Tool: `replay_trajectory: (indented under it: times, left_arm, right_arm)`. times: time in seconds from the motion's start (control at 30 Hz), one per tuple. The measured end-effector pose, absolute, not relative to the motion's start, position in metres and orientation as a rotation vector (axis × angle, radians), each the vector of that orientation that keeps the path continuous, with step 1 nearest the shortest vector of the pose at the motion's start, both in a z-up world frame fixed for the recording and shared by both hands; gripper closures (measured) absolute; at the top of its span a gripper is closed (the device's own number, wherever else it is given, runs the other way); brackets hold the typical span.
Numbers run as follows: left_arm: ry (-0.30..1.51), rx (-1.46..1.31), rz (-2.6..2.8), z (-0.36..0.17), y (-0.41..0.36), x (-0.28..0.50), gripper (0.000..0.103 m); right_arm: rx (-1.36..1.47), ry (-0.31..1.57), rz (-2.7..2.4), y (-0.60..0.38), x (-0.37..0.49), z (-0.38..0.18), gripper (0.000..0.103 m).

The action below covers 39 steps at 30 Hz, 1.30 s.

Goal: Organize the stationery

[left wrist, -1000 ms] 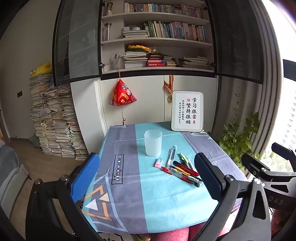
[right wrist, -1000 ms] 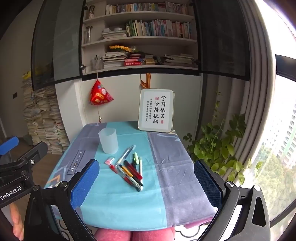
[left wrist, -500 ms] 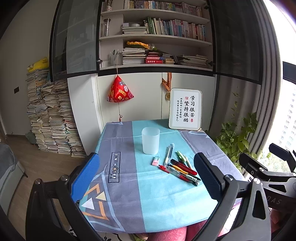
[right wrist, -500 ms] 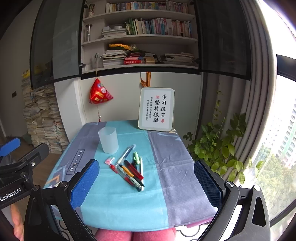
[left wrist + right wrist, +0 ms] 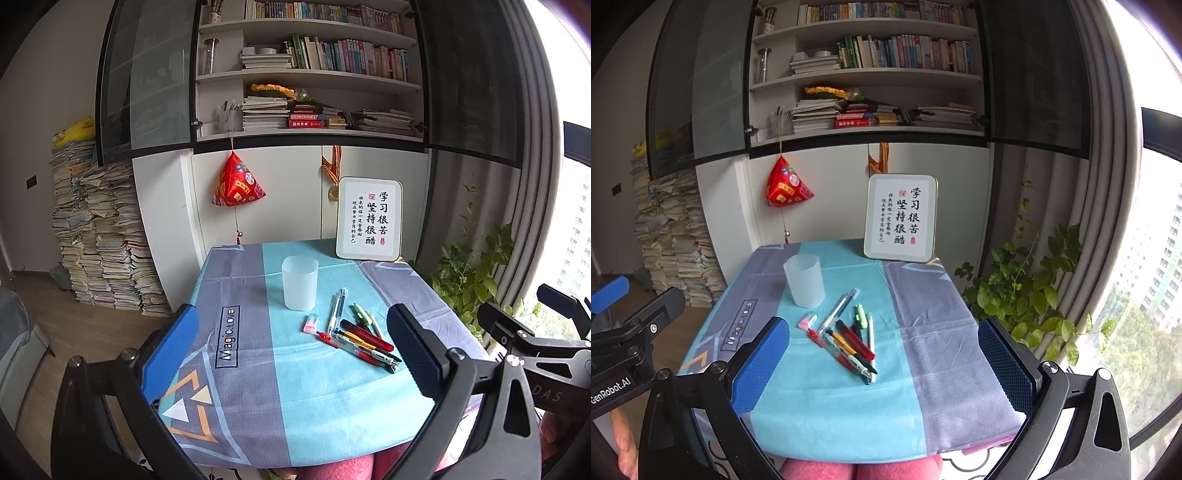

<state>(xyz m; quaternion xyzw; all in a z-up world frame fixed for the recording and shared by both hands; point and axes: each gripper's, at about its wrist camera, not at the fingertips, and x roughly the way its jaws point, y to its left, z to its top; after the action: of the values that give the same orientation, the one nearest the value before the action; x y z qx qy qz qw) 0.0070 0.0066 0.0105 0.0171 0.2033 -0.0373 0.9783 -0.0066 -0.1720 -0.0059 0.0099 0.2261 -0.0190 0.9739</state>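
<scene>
Both grippers have drawn slightly nearer the table (image 5: 258,417) since the earlier frame, and the cup (image 5: 299,283) and pens (image 5: 360,338) lie unmoved. Left gripper (image 5: 291,354) and right gripper (image 5: 882,363) hover wide open above the near edge, holding and touching nothing. Pens lie in a loose pile just right of the upright cup, with bare cloth toward the near edge.

Study corner backdrop
A framed calligraphy sign (image 5: 368,218) stands at the tablecloth's (image 5: 258,369) one o'clock; red ornament (image 5: 237,186) hangs at eleven o'clock.
</scene>
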Motion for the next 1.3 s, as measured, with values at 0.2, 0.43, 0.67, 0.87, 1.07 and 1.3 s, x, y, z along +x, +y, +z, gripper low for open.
replay_trajectory:
  times: [0.2, 0.43, 0.67, 0.87, 1.07, 1.3]
  left_arm:
    - [0.411, 0.036, -0.078, 0.009, 0.006, 0.008, 0.002]
    - [0.419, 0.049, -0.088, 0.007, 0.003, 0.016, 0.001]
    - [0.43, 0.056, -0.092, 0.002, 0.0, 0.019, 0.001]
    - [0.436, 0.056, -0.092, 0.001, -0.001, 0.021, 0.001]
    - [0.441, 0.062, -0.097, 0.0, -0.003, 0.026, 0.001]
    - [0.46, 0.068, -0.1, -0.006, -0.005, 0.036, 0.001]
  right_arm:
    - [0.022, 0.46, -0.039, -0.171, -0.005, -0.006, 0.001]
    - [0.034, 0.47, -0.047, -0.18, 0.004, -0.015, 0.001]
    - [0.033, 0.477, -0.048, -0.179, 0.004, -0.016, 0.001]
    - [0.034, 0.48, -0.048, -0.179, 0.005, -0.017, 0.001]
    - [0.035, 0.485, -0.048, -0.18, 0.006, -0.019, 0.001]
    - [0.04, 0.504, -0.051, -0.182, 0.012, -0.028, 0.001]
